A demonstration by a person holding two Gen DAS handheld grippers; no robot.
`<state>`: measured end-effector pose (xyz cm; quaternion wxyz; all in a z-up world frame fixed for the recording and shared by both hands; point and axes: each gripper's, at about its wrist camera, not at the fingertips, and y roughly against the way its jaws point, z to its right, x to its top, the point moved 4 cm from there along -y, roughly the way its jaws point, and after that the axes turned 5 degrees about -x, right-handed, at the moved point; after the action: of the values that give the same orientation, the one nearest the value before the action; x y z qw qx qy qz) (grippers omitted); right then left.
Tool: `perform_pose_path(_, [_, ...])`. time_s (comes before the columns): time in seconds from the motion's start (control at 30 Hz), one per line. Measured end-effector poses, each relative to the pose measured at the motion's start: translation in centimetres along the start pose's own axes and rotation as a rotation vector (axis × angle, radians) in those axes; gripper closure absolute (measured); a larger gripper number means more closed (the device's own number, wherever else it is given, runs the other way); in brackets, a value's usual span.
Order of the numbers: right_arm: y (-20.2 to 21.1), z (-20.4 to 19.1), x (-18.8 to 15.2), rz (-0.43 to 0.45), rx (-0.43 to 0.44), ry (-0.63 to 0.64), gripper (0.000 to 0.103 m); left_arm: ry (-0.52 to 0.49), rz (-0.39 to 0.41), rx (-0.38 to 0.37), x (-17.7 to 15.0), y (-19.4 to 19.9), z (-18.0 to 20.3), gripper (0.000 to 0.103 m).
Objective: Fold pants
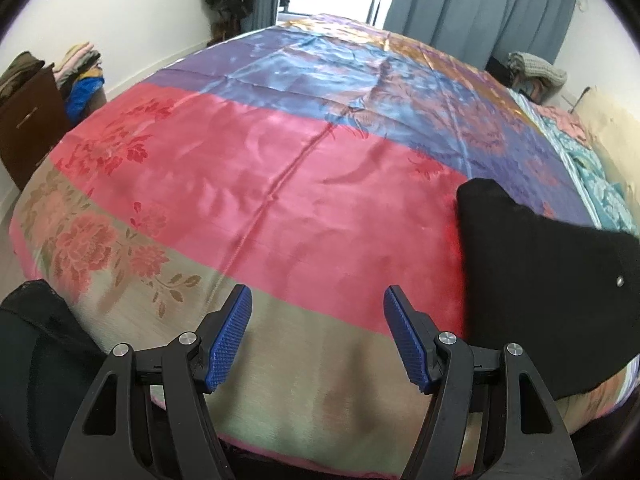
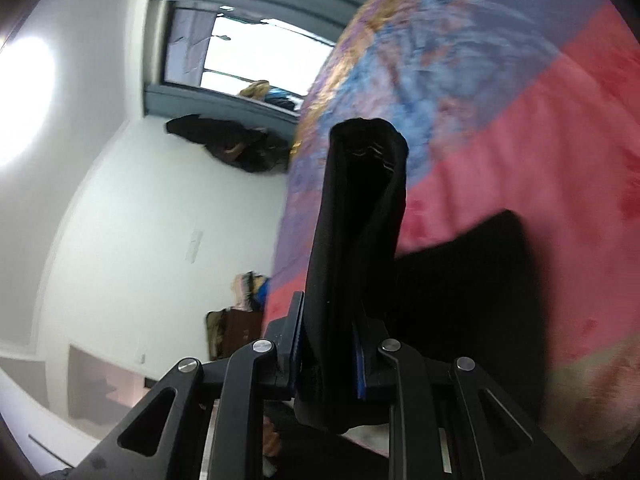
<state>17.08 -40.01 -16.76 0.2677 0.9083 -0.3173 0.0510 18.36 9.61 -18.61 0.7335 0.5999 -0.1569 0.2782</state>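
Black pants (image 1: 544, 280) lie at the right side of the bed in the left wrist view, with a small metal stud showing on the cloth. My left gripper (image 1: 318, 336) hovers open over the bedspread to the left of them, with nothing between its blue pads (image 1: 228, 344). In the right wrist view, my right gripper (image 2: 326, 348) is shut on a thick folded bundle of the black pants (image 2: 360, 220), which stands up between the jaws. More of the black cloth (image 2: 472, 280) trails down onto the bed behind it. That view is rolled sideways and blurred.
The bed carries a satin bedspread (image 1: 280, 184) in pink, blue, purple and beige floral bands. A dark wooden cabinet (image 1: 28, 120) with piled clothes stands at the left. Grey curtains (image 1: 480, 0) and a bright doorway are beyond the bed. Folded bedding (image 1: 536, 68) sits at far right.
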Motion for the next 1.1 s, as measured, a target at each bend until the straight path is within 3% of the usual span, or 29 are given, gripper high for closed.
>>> perform_pose_path(0.1, [-0.2, 3.9, -1.2, -0.006, -0.103, -0.019, 0.083, -0.032, -0.009, 0.004, -0.4, -0.1, 0.7, 0.033])
perform_pose_path(0.17, [-1.1, 5.9, -2.6, -0.038, -0.274, 0.068, 0.081, -0.066, -0.019, 0.007, -0.8, -0.2, 1.3, 0.033])
perform_pose_path(0.23, [-1.1, 6.4, -3.1, -0.032, -0.327, 0.107, 0.074, -0.101, -0.029, 0.011, -1.2, -0.3, 2.1, 0.033])
perform_pose_path(0.33, [-0.1, 5.8, -2.6, -0.007, -0.378, 0.104, 0.051, -0.13, -0.04, 0.001, -1.3, 0.1, 3.5, 0.033])
perform_pose_path(0.47, [2.6, 2.2, -1.1, 0.089, -0.545, 0.3, 0.05, -0.195, -0.004, -0.073, -0.9, 1.4, 7.4, 0.033])
perform_pose_path(0.57, [3.2, -1.7, -1.4, 0.103, -0.498, 0.441, 0.05, -0.274, 0.0, -0.13, -1.2, 1.3, 11.1, 0.032])
perform_pose_path(0.67, [1.3, -3.5, -3.4, 0.025, -0.425, 0.519, 0.051, -0.344, -0.028, -0.172, -2.5, 0.3, 14.3, 0.031])
perform_pose_path(0.7, [0.4, -3.0, -4.5, -0.013, -0.44, 0.524, 0.051, -0.376, -0.049, -0.173, -3.1, -0.3, 15.0, 0.031])
perform_pose_path(0.77, [-1.8, 0.4, -6.4, -0.128, -0.562, 0.49, 0.05, -0.459, -0.148, -0.133, -5.3, -2.6, 16.0, 0.031])
perform_pose_path(0.8, [-2.2, 1.6, -7.0, -0.15, -0.595, 0.486, 0.05, -0.491, -0.17, -0.114, -6.2, -3.3, 16.1, 0.03])
perform_pose_path(0.83, [-2.0, 1.6, -7.3, -0.118, -0.596, 0.512, 0.05, -0.508, -0.145, -0.113, -6.3, -3.0, 16.1, 0.029])
perform_pose_path(0.93, [-1.4, 0.0, -6.7, -0.137, -0.612, 0.529, 0.051, -0.479, -0.17, -0.15, -5.2, -1.8, 15.6, 0.029])
perform_pose_path(1.0, [-0.7, -2.0, -5.6, -0.12, -0.578, 0.539, 0.051, -0.443, -0.126, -0.178, -3.0, -0.9, 15.6, 0.028])
perform_pose_path(1.1, [-1.1, -5.4, -2.6, -0.065, -0.53, 0.61, 0.051, -0.416, -0.084, -0.159, 0.4, -1.5, 16.4, 0.023])
